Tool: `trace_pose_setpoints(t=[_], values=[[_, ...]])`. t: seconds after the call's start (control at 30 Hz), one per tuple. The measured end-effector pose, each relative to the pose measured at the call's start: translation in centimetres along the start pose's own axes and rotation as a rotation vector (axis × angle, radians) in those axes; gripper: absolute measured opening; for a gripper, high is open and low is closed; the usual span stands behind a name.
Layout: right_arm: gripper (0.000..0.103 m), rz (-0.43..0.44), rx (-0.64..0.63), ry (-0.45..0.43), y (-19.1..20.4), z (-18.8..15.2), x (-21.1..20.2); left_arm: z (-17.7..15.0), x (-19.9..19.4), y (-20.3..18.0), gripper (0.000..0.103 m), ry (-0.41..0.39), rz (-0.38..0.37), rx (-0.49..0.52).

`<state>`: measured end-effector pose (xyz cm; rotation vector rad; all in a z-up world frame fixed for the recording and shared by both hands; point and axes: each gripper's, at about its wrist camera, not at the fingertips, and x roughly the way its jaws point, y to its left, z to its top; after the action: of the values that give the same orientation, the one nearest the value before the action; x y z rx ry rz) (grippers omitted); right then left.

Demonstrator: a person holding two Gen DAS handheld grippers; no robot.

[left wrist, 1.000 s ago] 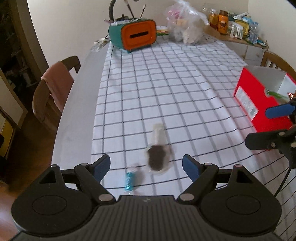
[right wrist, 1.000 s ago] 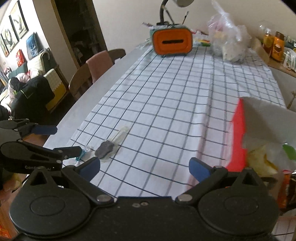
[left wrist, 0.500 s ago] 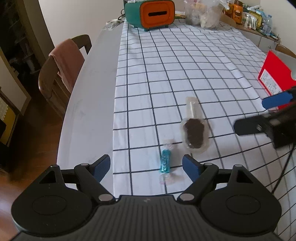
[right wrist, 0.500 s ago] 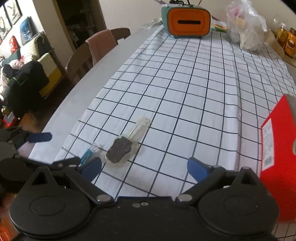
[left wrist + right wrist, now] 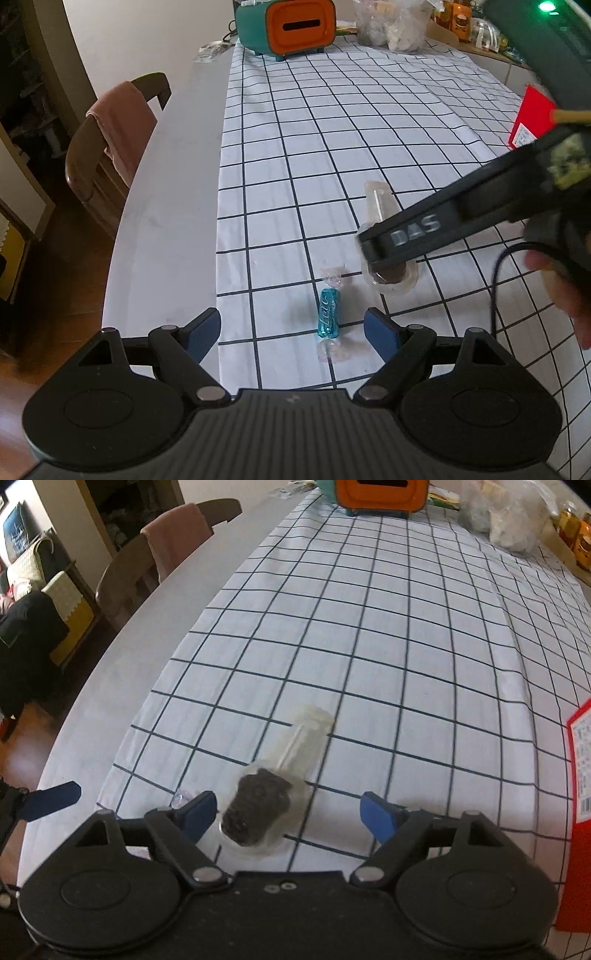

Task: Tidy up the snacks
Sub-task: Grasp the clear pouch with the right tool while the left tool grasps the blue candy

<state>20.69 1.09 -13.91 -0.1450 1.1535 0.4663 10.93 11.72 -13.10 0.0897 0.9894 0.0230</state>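
Observation:
A blue wrapped candy (image 5: 328, 313) lies on the checked tablecloth (image 5: 332, 147), between the open fingers of my left gripper (image 5: 291, 334). A chocolate lollipop in a clear wrapper (image 5: 258, 805) lies just right of it; it also shows in the left wrist view (image 5: 378, 201), partly hidden by the right gripper's finger (image 5: 424, 236). My right gripper (image 5: 288, 812) is open, low over the lollipop, whose dark head sits near its left finger. A red box (image 5: 580, 775) stands at the right.
An orange and teal box (image 5: 291, 26) and a clear plastic bag (image 5: 391, 26) stand at the table's far end. A chair with a pink cloth (image 5: 118, 122) stands at the left edge. Jars (image 5: 461, 22) line the back right.
Both grippers have moved down and forward toward the table. The right gripper has swung left from the red box to over the lollipop. The candy now lies between the left fingers.

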Motion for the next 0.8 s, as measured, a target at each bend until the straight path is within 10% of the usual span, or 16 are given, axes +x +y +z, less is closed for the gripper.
trace_pose_setpoints(t=[0.47, 0.8], values=[[0.046, 0.005, -0.046, -0.004, 0.0, -0.3, 0.3, 0.3, 0.6, 0.0, 0.081, -0.001, -0.023, 0.007], [0.040, 0.031, -0.044, -0.014, -0.9, -0.8, -0.3, 0.9, 2.3, -0.3, 0.038, 0.059, -0.049, -0.006]])
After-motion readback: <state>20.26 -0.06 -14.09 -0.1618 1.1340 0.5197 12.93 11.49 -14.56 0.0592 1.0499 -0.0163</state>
